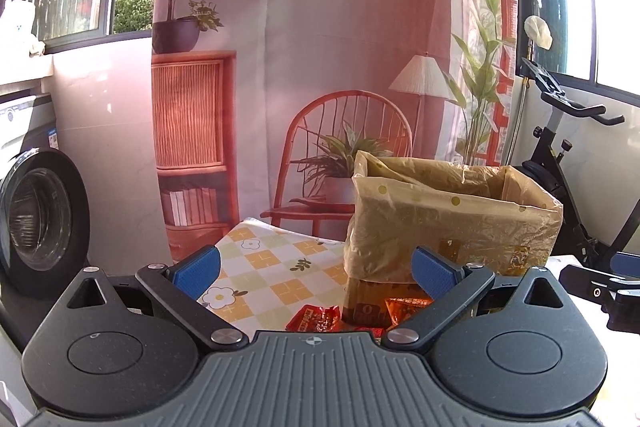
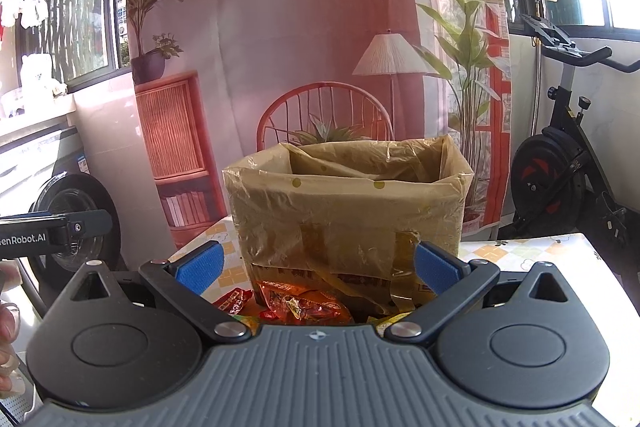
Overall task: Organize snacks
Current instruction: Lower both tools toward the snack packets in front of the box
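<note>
**Both grippers spread, snack packets low between the jaws, lined box beyond**

Left gripper [image 1: 316,273]: jaws spread wide, blue pads holding nothing. Low between them, just above the gripper body, lie red foil snack packets [image 1: 316,319]; an orange foil snack packet [image 1: 404,309] sits under the right jaw, touching the base of the box. Beyond the right jaw stands the cardboard box lined w/ a yellowish dotted plastic bag [image 1: 452,223], top open; contents can't be told from this angle. Beyond the left jaw, bare checked floral tablecloth [image 1: 276,259]. Far right of the jaws, the other gripper's dark frame edges in.

Right gripper [image 2: 318,267]: jaws also spread, nothing pinched. Between them, close in, a heap of the orange and red packets [image 2: 304,305] rests against the box front. Box [image 2: 344,211] is straight ahead, spanning approx. the whole gap between the jaws. Left of the left jaw, the left gripper's arm [image 2: 56,225] pokes in, and a person's fingers [image 2: 8,319] show at the frame edge.

Farther off: printed room backdrop [image 2: 304,39] behind the table, washing machine [image 1: 40,219] far left, exercise bike [image 2: 560,179] far right.
</note>
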`<state>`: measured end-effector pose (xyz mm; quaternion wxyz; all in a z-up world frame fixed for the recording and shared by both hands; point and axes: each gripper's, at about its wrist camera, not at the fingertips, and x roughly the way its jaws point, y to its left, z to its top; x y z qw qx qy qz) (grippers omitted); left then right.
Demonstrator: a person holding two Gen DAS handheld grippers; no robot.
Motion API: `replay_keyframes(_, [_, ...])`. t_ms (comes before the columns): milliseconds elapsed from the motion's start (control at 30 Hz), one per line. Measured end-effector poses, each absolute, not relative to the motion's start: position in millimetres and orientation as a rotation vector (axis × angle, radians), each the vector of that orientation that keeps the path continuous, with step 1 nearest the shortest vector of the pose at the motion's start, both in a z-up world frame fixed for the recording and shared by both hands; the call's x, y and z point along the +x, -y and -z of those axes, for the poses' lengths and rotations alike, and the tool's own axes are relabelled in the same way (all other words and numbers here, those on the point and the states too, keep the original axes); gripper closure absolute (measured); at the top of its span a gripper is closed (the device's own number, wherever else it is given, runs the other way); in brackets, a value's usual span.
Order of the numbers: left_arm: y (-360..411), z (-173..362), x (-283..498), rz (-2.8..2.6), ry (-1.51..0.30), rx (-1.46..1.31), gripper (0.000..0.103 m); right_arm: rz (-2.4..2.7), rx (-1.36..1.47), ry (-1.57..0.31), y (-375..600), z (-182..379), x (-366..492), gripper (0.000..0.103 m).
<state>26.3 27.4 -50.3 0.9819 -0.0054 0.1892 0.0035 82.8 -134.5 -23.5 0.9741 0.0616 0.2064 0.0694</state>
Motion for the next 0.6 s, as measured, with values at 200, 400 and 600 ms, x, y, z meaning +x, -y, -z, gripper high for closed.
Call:
replay_keyframes(200, [-28,69,36,-0.019,-0.413,0.044,0.001,-0.085,0.052,-0.457,130,64,81,0.001])
replay_keyframes(400, [-34,88,46,0.004,-0.461,0.01,0.002,-0.079,-0.034,-0.563,113,106,76,0.002])
replay_keyframes(600, [-35,105,50,0.023,-0.488,0.023,0.007,-0.014,0.07,-0.657,118,138,79,0.001])
